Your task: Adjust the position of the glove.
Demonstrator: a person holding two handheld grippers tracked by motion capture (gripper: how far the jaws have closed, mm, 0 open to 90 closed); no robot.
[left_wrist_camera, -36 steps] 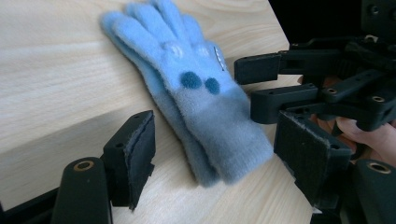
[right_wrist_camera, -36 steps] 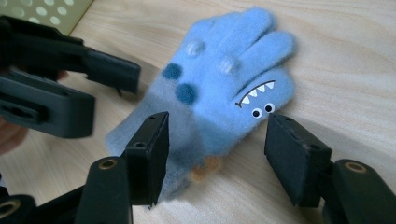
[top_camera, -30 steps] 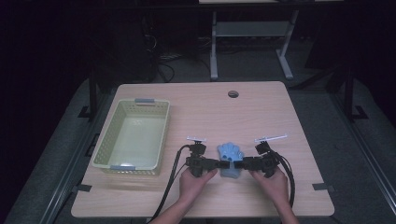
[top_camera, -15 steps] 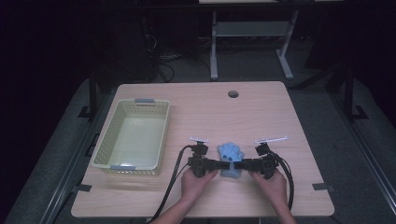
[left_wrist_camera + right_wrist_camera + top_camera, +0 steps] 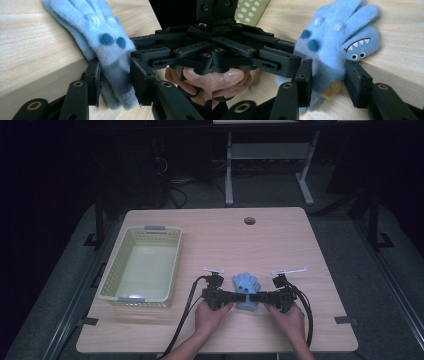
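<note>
A fluffy light-blue glove (image 5: 246, 287) with dark blue dots and a small monster face lies on the wooden table (image 5: 280, 245), near its front edge, fingers pointing away. My left gripper (image 5: 240, 296) reaches in from the left and my right gripper (image 5: 256, 296) from the right, meeting at the cuff. In the left gripper view the glove (image 5: 100, 32) has its cuff between my jaws (image 5: 115, 75), both pads touching it. The right gripper view shows the glove (image 5: 337, 37) caught the same way by my right gripper (image 5: 328, 75). Both pairs of jaws have just been closing on the cuff.
A pale green plastic basket (image 5: 176, 270) stands at the table's left side, with nothing in it that I can see. A round cable hole (image 5: 249, 220) sits near the far edge. Cables trail from both grippers off the front edge. Dark floor and a desk frame lie beyond.
Both hands stay where they were at the glove's cuff. The two grippers' jaws have narrowed around it.
</note>
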